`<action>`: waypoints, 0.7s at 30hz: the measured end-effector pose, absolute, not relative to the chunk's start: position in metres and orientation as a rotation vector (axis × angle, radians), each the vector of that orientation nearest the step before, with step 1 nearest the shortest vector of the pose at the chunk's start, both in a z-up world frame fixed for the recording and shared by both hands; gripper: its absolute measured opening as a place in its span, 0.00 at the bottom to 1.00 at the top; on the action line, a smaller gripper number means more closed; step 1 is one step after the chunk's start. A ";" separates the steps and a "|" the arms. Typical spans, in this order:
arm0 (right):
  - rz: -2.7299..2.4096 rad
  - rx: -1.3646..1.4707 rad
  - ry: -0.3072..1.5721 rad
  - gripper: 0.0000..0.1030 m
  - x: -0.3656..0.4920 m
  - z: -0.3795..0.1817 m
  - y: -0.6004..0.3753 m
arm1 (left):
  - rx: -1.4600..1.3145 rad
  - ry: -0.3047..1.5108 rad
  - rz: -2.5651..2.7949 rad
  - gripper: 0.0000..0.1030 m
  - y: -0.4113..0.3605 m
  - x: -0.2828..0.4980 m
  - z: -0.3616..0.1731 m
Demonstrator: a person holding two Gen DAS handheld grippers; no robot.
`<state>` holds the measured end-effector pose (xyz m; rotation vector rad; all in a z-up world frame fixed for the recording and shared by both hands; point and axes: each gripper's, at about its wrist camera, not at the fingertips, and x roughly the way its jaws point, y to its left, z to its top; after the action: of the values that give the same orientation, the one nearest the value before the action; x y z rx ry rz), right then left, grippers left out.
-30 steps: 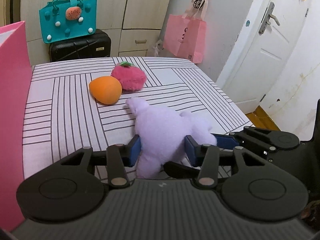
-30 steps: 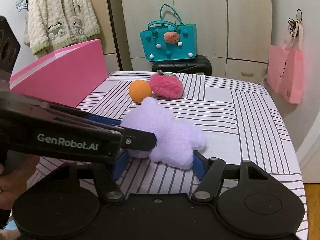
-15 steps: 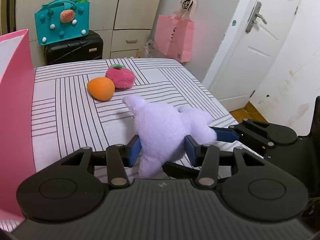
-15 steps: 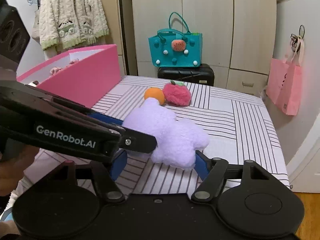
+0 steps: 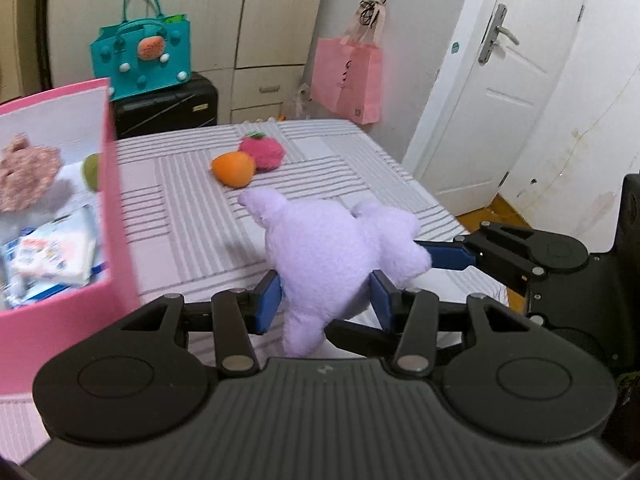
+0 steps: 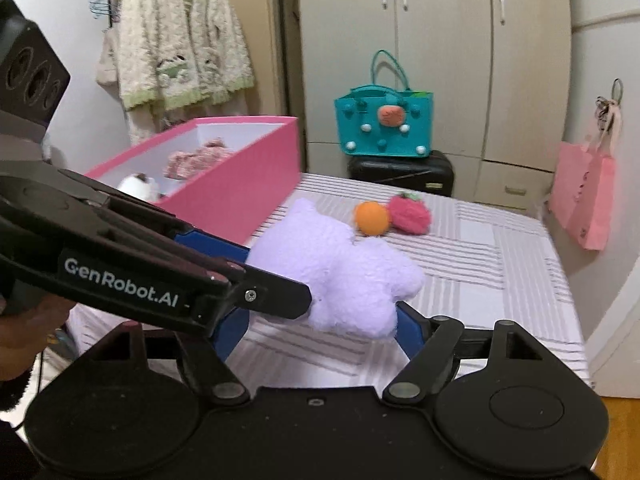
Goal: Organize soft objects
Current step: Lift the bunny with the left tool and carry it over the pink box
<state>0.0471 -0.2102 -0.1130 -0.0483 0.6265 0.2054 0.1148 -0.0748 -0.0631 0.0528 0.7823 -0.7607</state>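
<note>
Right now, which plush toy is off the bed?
The purple plush, clamped in the left gripper; the orange and pink ones lie on the sheet.

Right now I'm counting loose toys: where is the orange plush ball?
In both wrist views the orange plush ball lies mid-bed on the striped bedspread, touching the pink strawberry plush, beyond the purple plush.

A beige wardrobe (image 6: 472,60) fills the back wall. In front of it stands a black suitcase (image 6: 400,172) with a teal bag (image 6: 384,124) on top. Right of the wardrobe, a pink paper bag (image 5: 346,76) hangs on the grey wall beside a white door (image 5: 492,92). A knitted cardigan (image 6: 176,36) hangs left of the wardrobe.
</note>
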 end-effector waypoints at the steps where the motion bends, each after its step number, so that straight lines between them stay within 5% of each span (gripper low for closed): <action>1: 0.216 -0.047 0.627 0.78 0.046 -0.112 -0.206 | 0.055 0.783 -0.756 0.45 -0.069 0.113 -0.060; 21: 0.465 -0.191 0.507 0.78 0.072 -0.056 -0.110 | -0.004 0.623 -0.552 0.45 0.043 0.101 0.002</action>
<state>0.0725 -0.1100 -0.0558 -0.1911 0.5069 0.4647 0.1010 0.0430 0.0022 -0.0039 0.6227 -0.5520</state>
